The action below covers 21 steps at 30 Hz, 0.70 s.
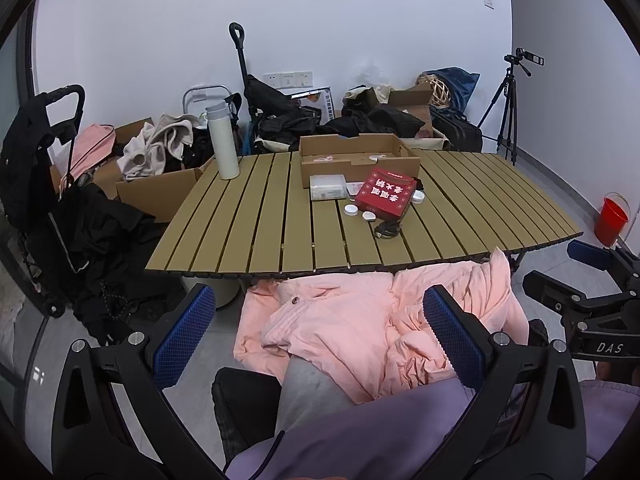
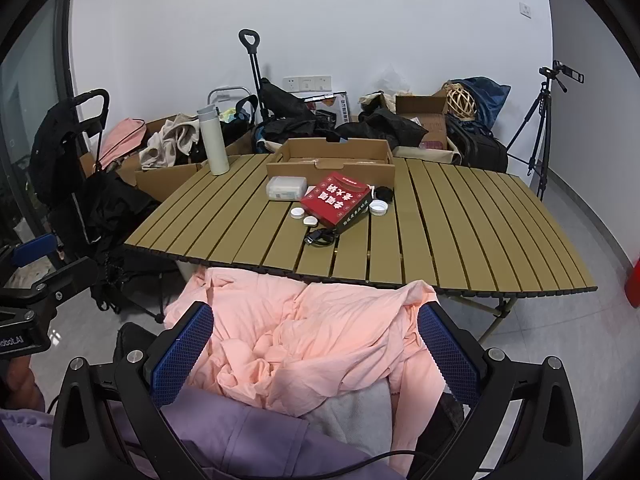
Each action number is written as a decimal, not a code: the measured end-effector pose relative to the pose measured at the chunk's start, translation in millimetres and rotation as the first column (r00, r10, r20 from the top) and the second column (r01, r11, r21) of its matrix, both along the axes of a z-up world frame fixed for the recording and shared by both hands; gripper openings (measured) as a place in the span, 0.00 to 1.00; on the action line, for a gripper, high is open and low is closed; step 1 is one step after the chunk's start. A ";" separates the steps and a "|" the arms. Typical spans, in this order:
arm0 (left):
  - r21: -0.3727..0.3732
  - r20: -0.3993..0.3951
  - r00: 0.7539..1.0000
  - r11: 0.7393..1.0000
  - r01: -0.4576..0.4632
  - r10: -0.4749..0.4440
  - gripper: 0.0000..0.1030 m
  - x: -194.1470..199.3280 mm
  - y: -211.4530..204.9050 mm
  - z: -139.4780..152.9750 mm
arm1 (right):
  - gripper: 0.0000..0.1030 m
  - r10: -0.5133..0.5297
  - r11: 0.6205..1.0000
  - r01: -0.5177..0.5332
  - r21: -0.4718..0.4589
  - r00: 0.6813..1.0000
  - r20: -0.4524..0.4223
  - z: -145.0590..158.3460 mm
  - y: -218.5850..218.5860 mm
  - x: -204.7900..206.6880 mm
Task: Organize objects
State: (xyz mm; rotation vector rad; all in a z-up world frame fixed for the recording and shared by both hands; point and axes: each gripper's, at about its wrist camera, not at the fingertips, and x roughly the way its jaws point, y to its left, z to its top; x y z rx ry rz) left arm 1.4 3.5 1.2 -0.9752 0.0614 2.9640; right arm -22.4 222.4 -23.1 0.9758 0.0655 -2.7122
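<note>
Olive slats make up the folding table [image 1: 248, 216], and the clutter to sort sits mid-table in front of the shallow cardboard tray [image 1: 356, 160]: a red box [image 1: 386, 196] leaning on small things, a clear plastic case [image 1: 327, 187] to its left, two small white lids [image 1: 352, 210] and a coil of black cable [image 1: 386, 230] nearer the front edge. Both tools hang back over the pink jacket [image 2: 320, 344] on the person's lap, the left gripper [image 1: 316, 336] and right gripper [image 2: 316, 348] each with fingers spread wide and holding nothing. That red box looks light, stiff cardboard (probably easy to pinch), best taken across its raised near edge; the lids seem slippery and low, likely harder.
</note>
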 end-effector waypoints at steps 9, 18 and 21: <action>0.005 0.002 1.000 1.000 0.008 -0.008 1.00 -0.4 -0.1 -1.2 | 1.00 0.002 1.000 -0.002 -0.008 1.000 0.015 -3.4 0.1 -1.5; 0.006 0.003 1.000 1.000 -0.002 0.002 1.00 -0.1 -1.0 -2.9 | 1.00 -0.077 0.996 0.076 -0.051 0.997 -0.002 -2.3 11.4 -3.3; 0.007 0.005 1.000 1.000 -0.001 0.001 1.00 -0.1 -0.9 -3.3 | 1.00 -0.029 0.993 0.028 -0.117 1.000 -0.005 -2.0 17.0 -1.4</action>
